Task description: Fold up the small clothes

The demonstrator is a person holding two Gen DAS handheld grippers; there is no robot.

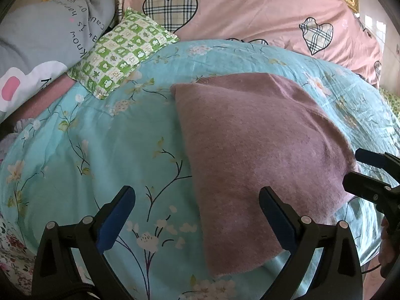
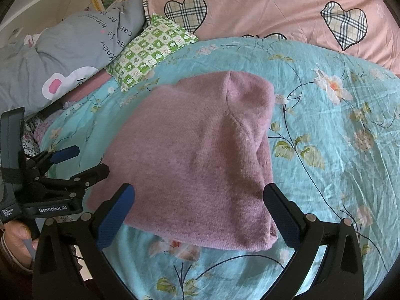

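A mauve knitted garment [image 1: 255, 150] lies folded into a rough rectangle on the turquoise floral bedspread [image 1: 87, 150]. It also shows in the right wrist view [image 2: 195, 155]. My left gripper [image 1: 197, 195] is open and empty, hovering over the garment's left near edge. My right gripper [image 2: 198, 192] is open and empty, hovering over the garment's near edge. The right gripper shows at the right rim of the left wrist view [image 1: 360, 167], open. The left gripper shows at the left of the right wrist view [image 2: 87, 160], open.
A green checked small pillow [image 1: 122, 52] lies at the bedspread's far left. A grey printed pillow [image 1: 45, 35] sits beyond it. A pink quilt with plaid hearts [image 1: 250, 12] covers the far side. The bed's near edge drops off below the grippers.
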